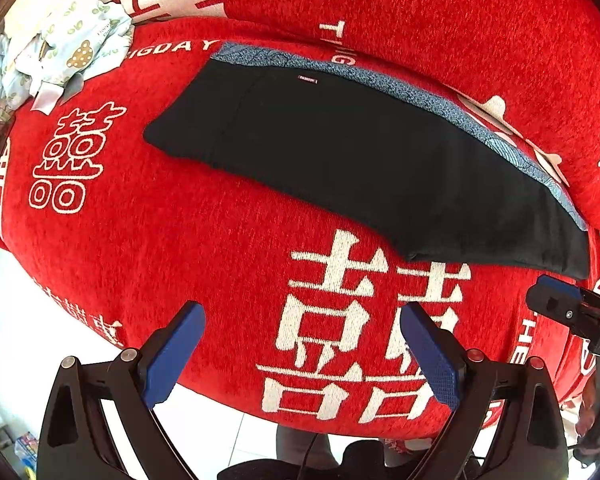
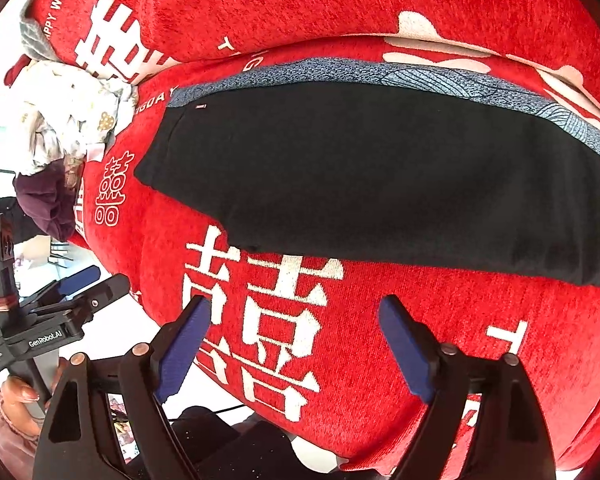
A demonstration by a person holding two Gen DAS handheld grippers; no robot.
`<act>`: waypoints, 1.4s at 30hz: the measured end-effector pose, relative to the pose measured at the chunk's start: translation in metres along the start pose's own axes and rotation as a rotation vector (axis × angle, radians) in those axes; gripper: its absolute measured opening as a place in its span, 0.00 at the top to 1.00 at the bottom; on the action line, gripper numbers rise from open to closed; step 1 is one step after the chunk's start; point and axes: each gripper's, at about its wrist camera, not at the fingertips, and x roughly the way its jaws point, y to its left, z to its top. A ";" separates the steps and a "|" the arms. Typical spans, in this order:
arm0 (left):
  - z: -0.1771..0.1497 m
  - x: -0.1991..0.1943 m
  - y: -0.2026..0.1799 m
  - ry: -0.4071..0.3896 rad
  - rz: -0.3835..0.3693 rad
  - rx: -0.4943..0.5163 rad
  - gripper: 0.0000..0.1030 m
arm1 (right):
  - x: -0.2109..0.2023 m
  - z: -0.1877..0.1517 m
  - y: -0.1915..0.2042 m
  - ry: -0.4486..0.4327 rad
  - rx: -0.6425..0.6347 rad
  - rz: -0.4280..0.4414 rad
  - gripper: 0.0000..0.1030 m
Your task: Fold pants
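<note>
Pants: black soft-fabric pants (image 1: 340,152), lying flat as a long, neat band on a red plush sofa cover with white lettering (image 1: 172,240), along the back of the seat.
Under the pants: a strip of blue-grey patterned cloth (image 1: 440,100) showing at the far edge, seemingly another garment beneath.
Progress: apparently already folded lengthwise, legs stacked, edges tidy; probably left to do, folding end over end into a compact bundle. Judged only from the present lie.
Left gripper (image 1: 300,344): black frame, blue pads spread wide, holding nothing, hovering over the front of the seat.
Right gripper (image 2: 296,336): same build, spread wide, empty, also over the front of the seat.
Pants relative to the grippers: ahead of both, well apart from the blue pads, untouched.
Further out: a crumpled pale printed cloth heap (image 1: 60,44) at the left end of the sofa.
</note>
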 end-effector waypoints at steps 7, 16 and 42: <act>-0.003 0.001 -0.001 0.010 0.000 0.001 0.05 | 0.002 0.001 0.000 0.009 -0.006 -0.010 0.14; -0.003 -0.001 0.002 0.009 0.017 -0.006 0.05 | 0.001 0.002 -0.002 0.015 -0.007 -0.009 0.14; -0.003 -0.030 0.027 -0.064 0.075 -0.107 0.05 | -0.014 0.016 0.006 0.019 -0.069 0.054 0.14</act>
